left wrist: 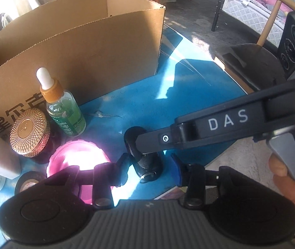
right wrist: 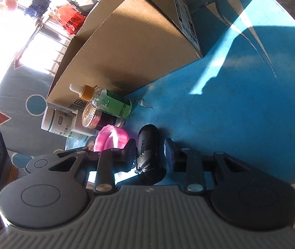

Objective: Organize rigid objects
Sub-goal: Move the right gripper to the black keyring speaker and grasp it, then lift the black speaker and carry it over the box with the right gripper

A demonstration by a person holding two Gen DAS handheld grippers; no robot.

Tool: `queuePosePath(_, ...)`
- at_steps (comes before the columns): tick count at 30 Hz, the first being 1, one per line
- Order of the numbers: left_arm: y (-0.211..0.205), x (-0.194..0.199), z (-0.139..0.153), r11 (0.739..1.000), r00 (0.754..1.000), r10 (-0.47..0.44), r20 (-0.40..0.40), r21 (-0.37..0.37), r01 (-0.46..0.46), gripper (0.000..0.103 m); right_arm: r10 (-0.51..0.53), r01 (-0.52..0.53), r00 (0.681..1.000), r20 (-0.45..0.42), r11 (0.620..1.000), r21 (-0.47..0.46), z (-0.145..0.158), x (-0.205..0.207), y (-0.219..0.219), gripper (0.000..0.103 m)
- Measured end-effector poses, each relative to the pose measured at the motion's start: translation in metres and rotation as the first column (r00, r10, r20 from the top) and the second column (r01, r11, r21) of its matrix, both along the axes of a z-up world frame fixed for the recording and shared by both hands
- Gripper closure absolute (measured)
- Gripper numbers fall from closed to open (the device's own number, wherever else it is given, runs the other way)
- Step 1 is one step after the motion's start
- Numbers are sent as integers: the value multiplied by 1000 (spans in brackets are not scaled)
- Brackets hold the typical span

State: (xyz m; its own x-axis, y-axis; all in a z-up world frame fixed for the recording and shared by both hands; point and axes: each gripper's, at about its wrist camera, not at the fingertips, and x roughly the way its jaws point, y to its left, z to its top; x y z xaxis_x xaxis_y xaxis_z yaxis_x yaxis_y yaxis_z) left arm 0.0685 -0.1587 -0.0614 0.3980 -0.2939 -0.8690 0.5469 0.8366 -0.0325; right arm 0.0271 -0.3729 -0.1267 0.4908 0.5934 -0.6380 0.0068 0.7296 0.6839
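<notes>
Glossy black capsule-shaped case lying on blue tabletop, bracketed by right gripper, fingers apart, ungripped. Left gripper also spread. Pink ribbed lid just beside: could get nudged; slick case could squirt out.

The table carried a blue surface, sunlit in patches. Directly on it stood an open cardboard box at upper left, with a green dropper bottle, gold-lidded jar, pink container, tape roll and black capsule-shaped object lower left.
</notes>
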Motion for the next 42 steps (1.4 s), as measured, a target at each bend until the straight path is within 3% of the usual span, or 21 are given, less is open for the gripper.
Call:
queuePosePath(7,3,0,0,1000,1000,-1,28,-4,1,68,-7,7,1000,2,997,77,-8,4,-6,74)
queuePosePath(14,10,6,0,1000,1000,18,19,-23,-17,69,-13,9,999,36,991,133,-8,3,-11,75)
queuePosePath(15,11,6,0,999,1000,12,17,-34,-12,69,-5,-2,999,40,986,167,-9,2,-13,85)
queuePosePath(17,11,6,0,999,1000,8,11,-41,-8,71,7,-15,999,35,975,221,-11,3,-12,89)
queuePosePath(20,9,5,-1,1000,1000,-1,20,-30,2,71,5,-13,999,49,988,153,-9,3,-4,93)
queuePosePath(27,3,5,-2,1000,999,-28,25,4,28,71,-54,50,998,27,991,121,-1,-2,-16,89)
queuePosePath(34,-6,4,-5,998,998,-47,43,47,45,64,-97,98,995,-13,991,91,-5,-11,-26,74)
queuePosePath(36,-6,6,-5,999,999,-27,45,48,25,72,-94,95,995,-21,992,88,-8,-12,-23,73)
queuePosePath(42,-2,9,-3,1000,1000,22,14,0,-22,73,-91,95,995,-32,989,116,-15,-10,-21,72)
